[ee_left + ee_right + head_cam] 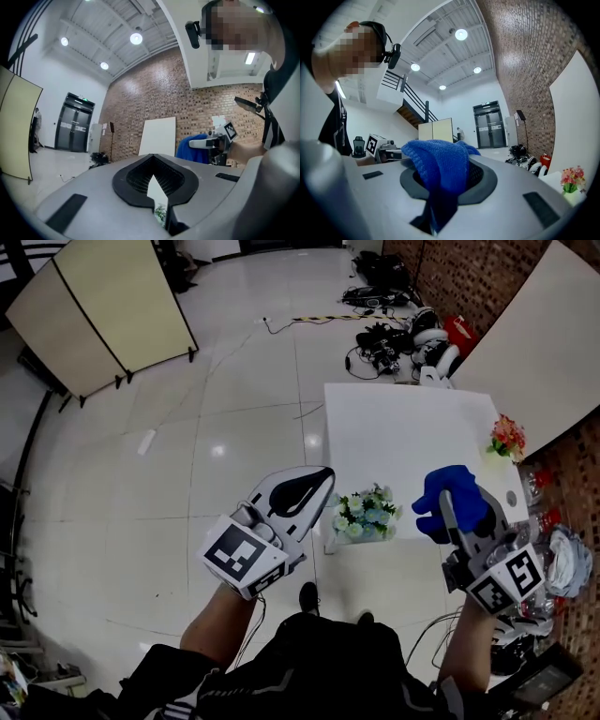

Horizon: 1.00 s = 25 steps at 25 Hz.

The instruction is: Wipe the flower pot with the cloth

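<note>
Tiles of the pale, glossy floor (187,427) spread out far beyond both pairs of fingers, and a folding screen (103,306) stands well past the left fingertips. The white table (403,423) lies below and ahead of the right fingers, with its near left corner just ahead of the left ones. The left gripper (319,482) points level. Its fingers are pressed together with nothing between them, leaving only a thin slit, and green leaves show through that slit in the left gripper view. The right gripper (448,514) has its fingers pinching the blue cloth (448,495), which bunches over the fingertips and hangs out past them. The flower pot (366,516), full of pale blue and white blooms, stands at the table's near edge between the two sets of fingers, just beside the left fingertips and near the cloth. A smaller pot of red flowers (507,437) stands well beyond the right fingers, at the table's far right edge.
</note>
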Each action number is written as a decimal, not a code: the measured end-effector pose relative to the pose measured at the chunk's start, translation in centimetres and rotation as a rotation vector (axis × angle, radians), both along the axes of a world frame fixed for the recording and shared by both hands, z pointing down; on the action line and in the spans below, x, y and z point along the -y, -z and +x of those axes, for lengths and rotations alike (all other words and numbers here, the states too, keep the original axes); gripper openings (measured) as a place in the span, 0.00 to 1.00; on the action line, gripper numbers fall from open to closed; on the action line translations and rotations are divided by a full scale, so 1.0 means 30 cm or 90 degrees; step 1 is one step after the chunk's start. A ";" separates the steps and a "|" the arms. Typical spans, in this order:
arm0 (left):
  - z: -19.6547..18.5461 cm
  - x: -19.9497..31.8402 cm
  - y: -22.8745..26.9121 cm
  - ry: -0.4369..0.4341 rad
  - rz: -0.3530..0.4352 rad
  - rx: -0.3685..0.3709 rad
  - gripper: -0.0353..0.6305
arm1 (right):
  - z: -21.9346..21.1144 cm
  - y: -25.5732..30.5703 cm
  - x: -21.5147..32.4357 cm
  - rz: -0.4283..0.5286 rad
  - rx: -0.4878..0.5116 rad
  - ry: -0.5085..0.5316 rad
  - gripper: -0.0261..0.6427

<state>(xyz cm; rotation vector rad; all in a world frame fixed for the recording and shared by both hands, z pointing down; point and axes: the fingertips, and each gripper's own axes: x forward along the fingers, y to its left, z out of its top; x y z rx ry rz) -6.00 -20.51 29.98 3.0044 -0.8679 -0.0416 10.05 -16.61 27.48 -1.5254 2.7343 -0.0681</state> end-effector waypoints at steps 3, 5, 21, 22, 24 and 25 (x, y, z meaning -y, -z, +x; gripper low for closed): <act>0.053 -0.080 0.018 0.004 0.010 0.000 0.06 | 0.039 0.017 -0.084 0.016 0.005 0.009 0.16; 0.103 -0.148 0.015 0.006 -0.017 -0.021 0.06 | 0.079 0.030 -0.151 0.027 0.005 0.012 0.16; 0.308 -0.844 0.105 0.126 0.007 0.005 0.06 | 0.240 0.052 -0.729 0.037 0.029 0.144 0.16; 0.297 -0.880 0.111 0.127 0.011 0.006 0.06 | 0.223 0.057 -0.758 0.040 0.028 0.145 0.16; 0.262 -0.945 0.112 0.127 0.012 0.003 0.06 | 0.188 0.063 -0.818 0.045 0.024 0.140 0.16; 0.235 -0.975 0.112 0.126 0.011 0.000 0.06 | 0.165 0.065 -0.848 0.046 0.022 0.134 0.16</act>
